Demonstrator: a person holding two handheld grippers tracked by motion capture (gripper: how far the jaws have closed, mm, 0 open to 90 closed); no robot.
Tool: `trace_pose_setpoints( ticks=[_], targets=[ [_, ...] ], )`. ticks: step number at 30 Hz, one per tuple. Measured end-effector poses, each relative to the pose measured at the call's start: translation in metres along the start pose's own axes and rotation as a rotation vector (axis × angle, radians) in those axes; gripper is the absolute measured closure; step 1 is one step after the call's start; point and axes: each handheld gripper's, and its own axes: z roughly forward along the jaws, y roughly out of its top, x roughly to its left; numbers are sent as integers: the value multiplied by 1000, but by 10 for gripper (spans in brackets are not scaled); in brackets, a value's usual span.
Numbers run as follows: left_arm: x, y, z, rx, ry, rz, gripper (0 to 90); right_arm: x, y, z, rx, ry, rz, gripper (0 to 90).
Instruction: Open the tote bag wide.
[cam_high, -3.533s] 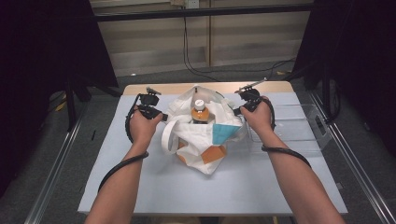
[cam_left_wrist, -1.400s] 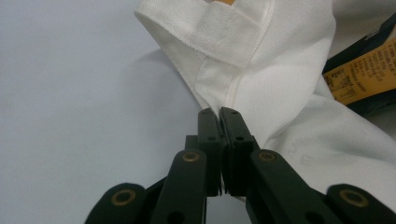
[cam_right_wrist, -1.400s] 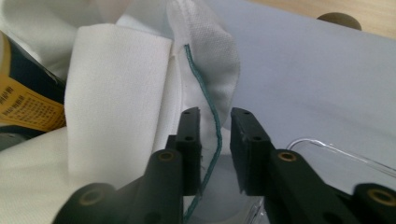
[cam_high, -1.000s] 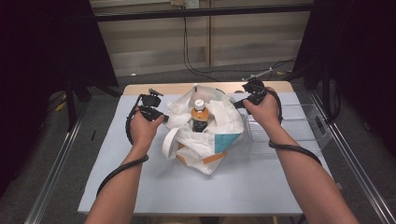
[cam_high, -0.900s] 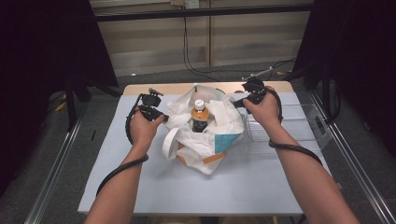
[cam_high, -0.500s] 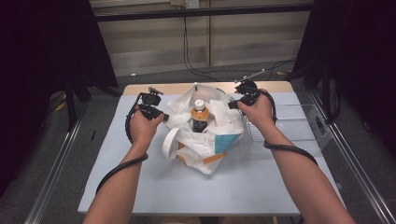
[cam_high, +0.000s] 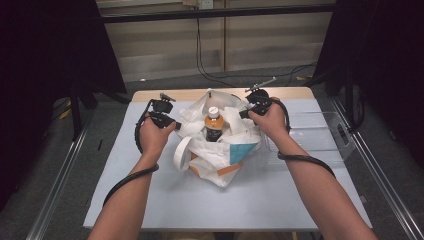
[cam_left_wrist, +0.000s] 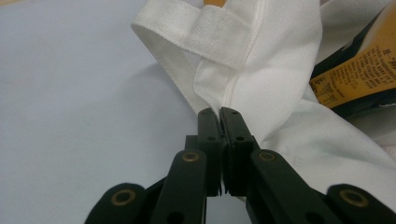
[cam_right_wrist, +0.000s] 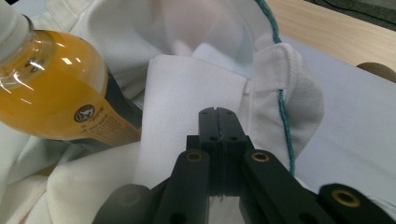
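High view: a white fabric tote bag with teal and orange patches (cam_high: 220, 150) lies at the centre of the pale blue table top (cam_high: 150, 210), its mouth facing up and away from the person.
Contents: an orange-drink bottle with a white cap and dark label (cam_high: 213, 125) stands roughly upright in the bag mouth, between the two grippers.
Left gripper (cam_high: 167, 120): at the bag's left rim, held in the person's left hand (cam_high: 152, 137).
Left gripper view: the jaws are pressed together with the rim fabric pinched at their tips, just beside the seam where the white woven carry handle (cam_left_wrist: 187, 28) is stitched on. The handle loops away up and left over bare table.
Right gripper (cam_high: 252, 107): at the bag's right rim, held in the right hand (cam_high: 272, 120).
Right gripper view: the jaws stand closed, fabric directly under and ahead of the tips. A grip on the cloth seems likely, but I cannot tell for certain.
Key relation: the two grippers sit on opposite rims, with the mouth's long axis running left to right between them. The bottle is slightly nearer the right gripper, ahead and to the left in its view (cam_right_wrist: 51, 88).
Judgement: spreading or lifting the mouth would depend on both rim grips holding evenly.
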Motion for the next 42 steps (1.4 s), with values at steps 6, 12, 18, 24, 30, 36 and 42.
trace_pose_setpoints(
  ticks=[6,12,18,24,30,36,42],
  targets=[
    [-1,1,2,-3,-3,-7,877,5,2,4,-4,27,-13,900],
    [-1,1,2,-7,-6,-10,877,16,5,12,-19,55,-26,900],
    [0,2,6,3,-8,-7,877,21,5,17,-1,56,-44,900],
    [-1,-1,10,3,-12,-10,877,17,2,21,11,50,-20,900],
    [1,-4,14,5,-17,-20,877,16,-2,26,15,41,-23,900],
    [1,-8,18,13,-14,-18,877,16,-5,29,25,32,-22,900],
    [3,-13,21,11,-25,-39,878,16,-7,32,38,29,-23,900]
  ],
)
